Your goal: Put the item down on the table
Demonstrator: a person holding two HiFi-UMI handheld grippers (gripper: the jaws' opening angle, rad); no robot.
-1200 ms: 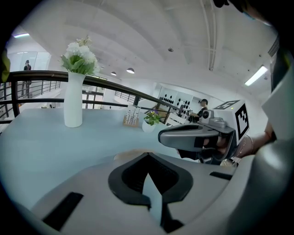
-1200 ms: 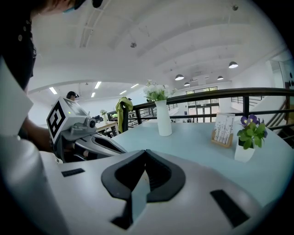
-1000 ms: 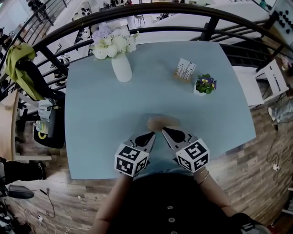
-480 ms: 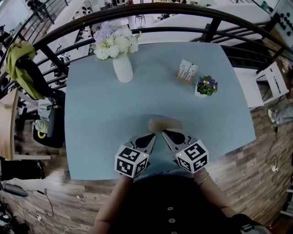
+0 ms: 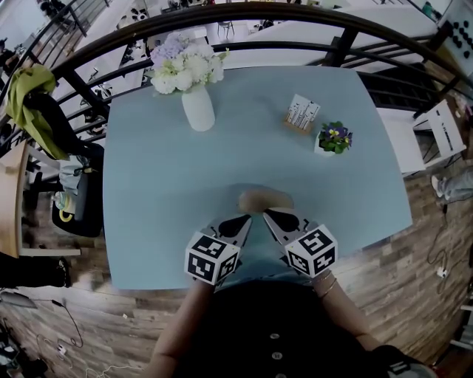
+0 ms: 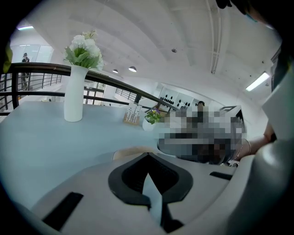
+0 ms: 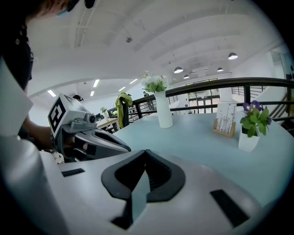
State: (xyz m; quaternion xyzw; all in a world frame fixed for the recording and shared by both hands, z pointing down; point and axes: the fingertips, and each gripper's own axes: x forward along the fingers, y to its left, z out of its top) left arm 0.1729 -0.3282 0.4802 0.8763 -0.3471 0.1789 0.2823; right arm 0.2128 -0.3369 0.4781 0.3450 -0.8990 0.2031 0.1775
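Note:
A flat tan oval item (image 5: pixel 264 198) lies on the pale blue table (image 5: pixel 159 184), near its front edge. My left gripper (image 5: pixel 245 218) points at the item's near left side and my right gripper (image 5: pixel 269 215) at its near right side, their tips close together just short of it. Both are shut with nothing between the jaws. In the left gripper view the shut left gripper (image 6: pixel 148 156) fills the foreground and a strip of the tan item (image 6: pixel 130 151) shows just beyond it. The right gripper view shows the shut right gripper (image 7: pixel 146 152) with the left gripper (image 7: pixel 123 147) beside it; the item is hidden there.
A white vase of flowers (image 5: pixel 197 108) stands at the table's far left. A card holder (image 5: pixel 301 114) and a small potted plant (image 5: pixel 332 138) stand at the far right. A dark railing (image 5: pixel 222 18) curves behind the table. A chair with a green jacket (image 5: pixel 26 96) is at left.

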